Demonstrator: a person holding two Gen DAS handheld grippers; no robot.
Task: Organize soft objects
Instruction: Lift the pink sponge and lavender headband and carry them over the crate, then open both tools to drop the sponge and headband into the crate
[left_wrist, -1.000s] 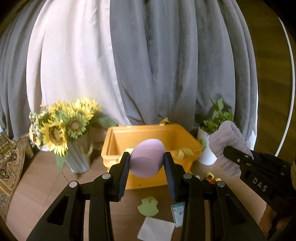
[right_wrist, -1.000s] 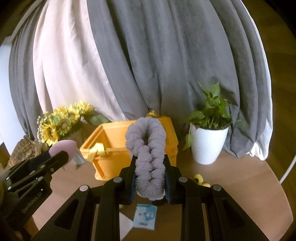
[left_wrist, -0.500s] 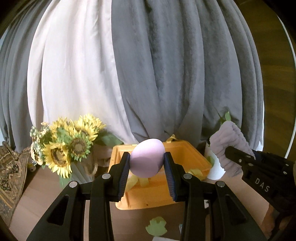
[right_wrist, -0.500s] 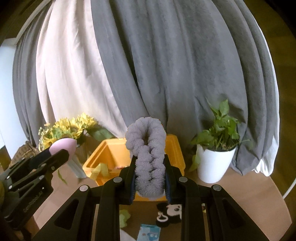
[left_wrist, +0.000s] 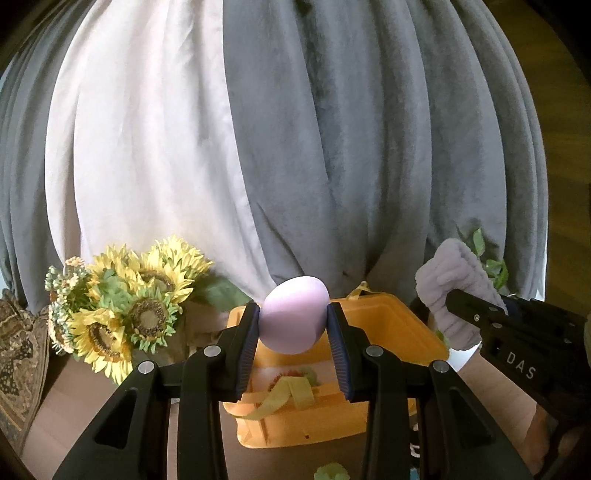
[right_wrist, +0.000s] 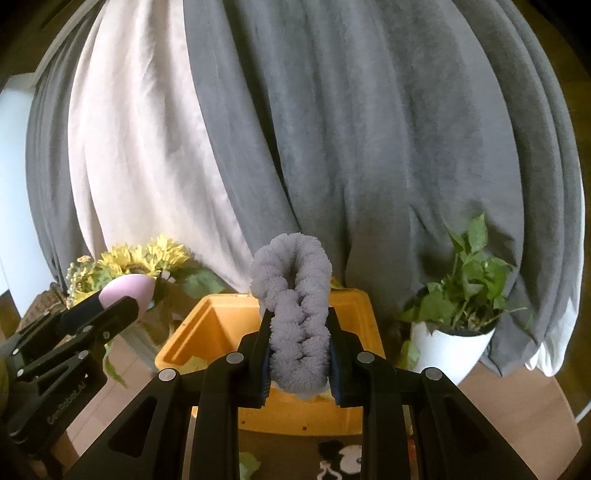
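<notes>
Curtain backdrop, left tongs (left_wrist: 291, 325) clamping pink sponge (left_wrist: 293, 314), right tongs (right_wrist: 298, 343) pinching fuzzy scrunchie (right_wrist: 293, 314)

one orange bin (left_wrist: 413, 325), two potted plants (right_wrist: 448, 341), two tongs (left_wrist: 293, 338)

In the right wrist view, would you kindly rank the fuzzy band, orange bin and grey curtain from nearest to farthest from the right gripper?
1. Fuzzy band: clamped between the fingers.
2. Orange bin: just ahead, below.
3. Grey curtain: backdrop behind the bin.

Soft daylight glows through the white curtain (left_wrist: 147, 155); foreground dim, centre sharp, edges bowed and vignetted black.
</notes>
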